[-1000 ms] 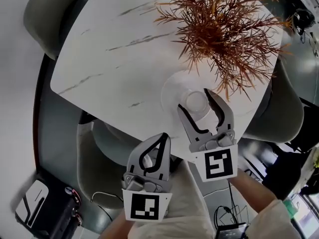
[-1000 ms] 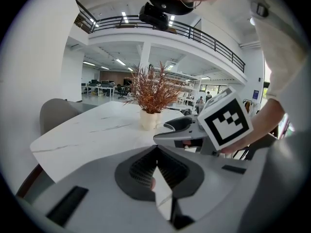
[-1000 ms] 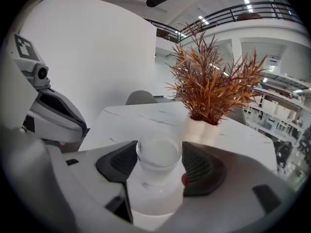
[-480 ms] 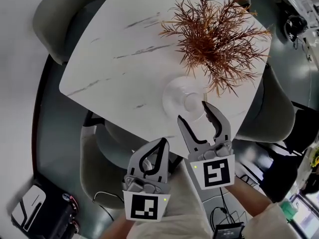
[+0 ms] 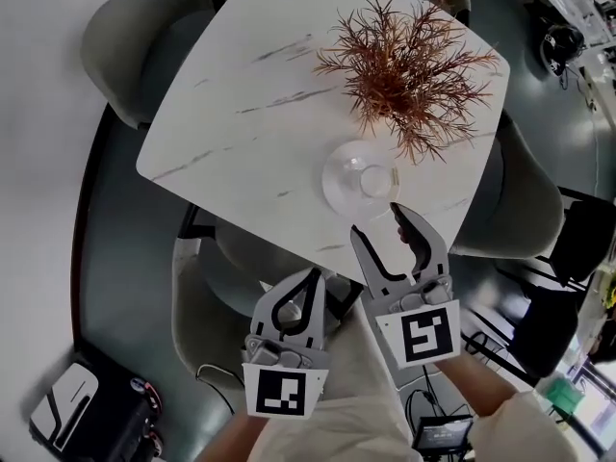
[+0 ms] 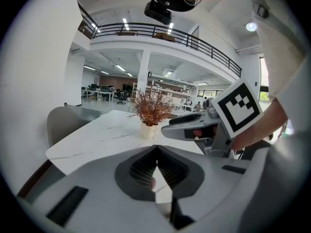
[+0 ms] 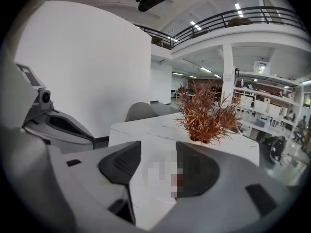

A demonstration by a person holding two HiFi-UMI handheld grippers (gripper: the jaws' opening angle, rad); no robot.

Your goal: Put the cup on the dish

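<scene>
A small pale cup [image 5: 372, 180] stands upright on the clear round dish [image 5: 337, 183] near the front edge of the white marble table [image 5: 250, 114]. My right gripper [image 5: 376, 219] hangs open just in front of the dish, off the table edge, with nothing between its jaws, which have just been closing a little. My left gripper [image 5: 313, 273] is lower and to the left, over the chair, shut and empty. In the left gripper view its tips [image 6: 156, 148] meet. The cup is hidden in both gripper views.
A dried reddish plant [image 5: 404, 65] in a white pot stands just behind the dish, also seen as the plant [image 7: 206, 115]. Grey chairs [image 5: 125, 37] ring the table, one chair [image 5: 207, 296] under my grippers. A black case [image 5: 87, 417] lies on the floor at lower left.
The right gripper has drawn back from around the cup, which stays on the dish. Both grippers have risen and pulled away, and the table looks smaller and farther.
</scene>
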